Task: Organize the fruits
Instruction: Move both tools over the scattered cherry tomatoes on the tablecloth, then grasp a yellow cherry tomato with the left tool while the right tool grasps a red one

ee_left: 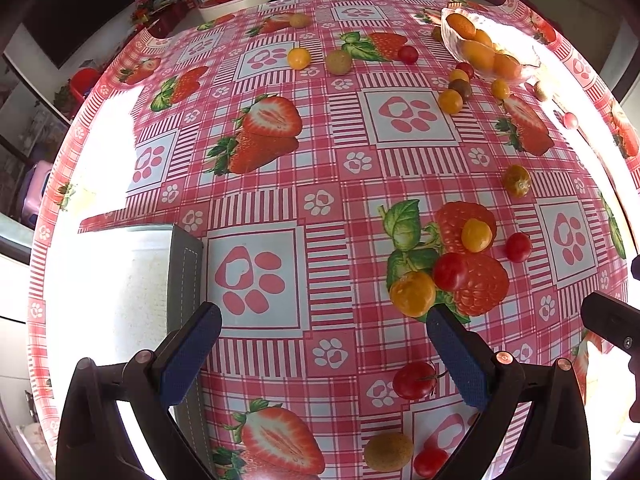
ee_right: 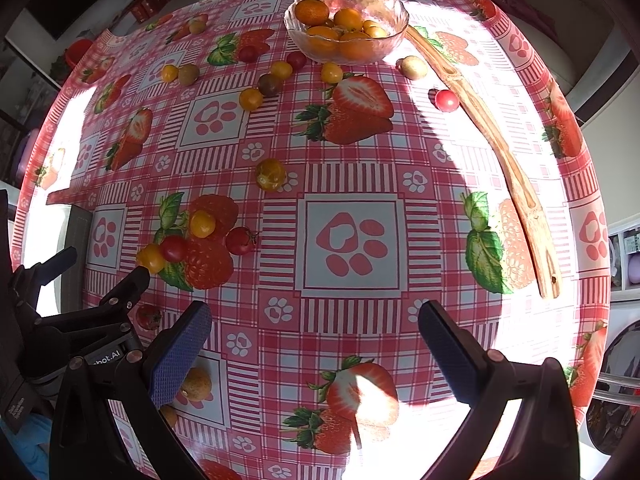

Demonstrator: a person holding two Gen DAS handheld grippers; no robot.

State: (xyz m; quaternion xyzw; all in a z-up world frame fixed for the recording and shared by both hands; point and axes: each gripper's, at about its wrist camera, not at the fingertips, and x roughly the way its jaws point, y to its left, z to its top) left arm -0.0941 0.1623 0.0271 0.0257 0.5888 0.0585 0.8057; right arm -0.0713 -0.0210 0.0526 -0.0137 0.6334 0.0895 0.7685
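Small tomatoes and kumquats lie scattered on a pink strawberry-print tablecloth point(ee_left: 328, 208). A glass bowl point(ee_left: 490, 46) with orange fruits stands at the far right; it also shows in the right wrist view point(ee_right: 346, 28). My left gripper point(ee_left: 324, 312) is open and empty above the cloth. An orange tomato point(ee_left: 413, 293) touches or nearly touches its right fingertip, and a red tomato point(ee_left: 414, 379) lies beside that finger. My right gripper point(ee_right: 315, 310) is open and empty over a bare patch of cloth. A yellow-green fruit point(ee_right: 196, 384) lies beside its left finger.
A grey box point(ee_left: 182, 276) stands at the left table edge in bright sun. A long wooden stick point(ee_right: 492, 136) lies along the right side next to the bowl. A red-yellow cluster of tomatoes point(ee_right: 202, 224) lies left of centre. Room furniture shows beyond the table.
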